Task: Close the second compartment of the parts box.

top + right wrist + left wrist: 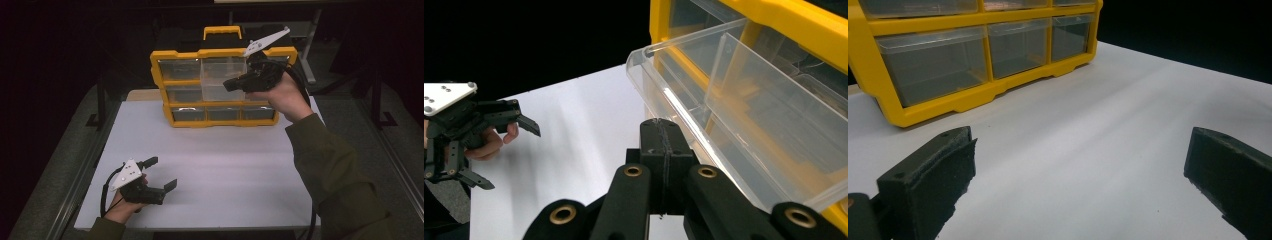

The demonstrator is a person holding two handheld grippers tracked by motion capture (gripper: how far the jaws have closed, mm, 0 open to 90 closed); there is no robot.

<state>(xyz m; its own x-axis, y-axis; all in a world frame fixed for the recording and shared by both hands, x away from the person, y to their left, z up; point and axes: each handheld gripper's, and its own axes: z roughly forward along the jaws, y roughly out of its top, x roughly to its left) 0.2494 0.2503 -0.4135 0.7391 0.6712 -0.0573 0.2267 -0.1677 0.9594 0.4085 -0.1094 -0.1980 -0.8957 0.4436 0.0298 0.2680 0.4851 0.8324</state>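
One yellow plastic organiser cabinet [220, 87] stands at the far edge of the white desk [225, 170]. One clear plastic drawer [222, 80] juts from its upper row. The right gripper [235, 84], jaws pressed together, sits against that drawer's front. The left gripper [162, 174], jaws spread, rests well apart near the front-left corner.

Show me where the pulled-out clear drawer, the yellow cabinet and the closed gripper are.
clear drawer [744, 105], right gripper view, on its transparent front wall.
yellow cabinet [161, 80], high view, on its left frame edge.
right gripper [665, 145], right gripper view, where its closed jaws meet.
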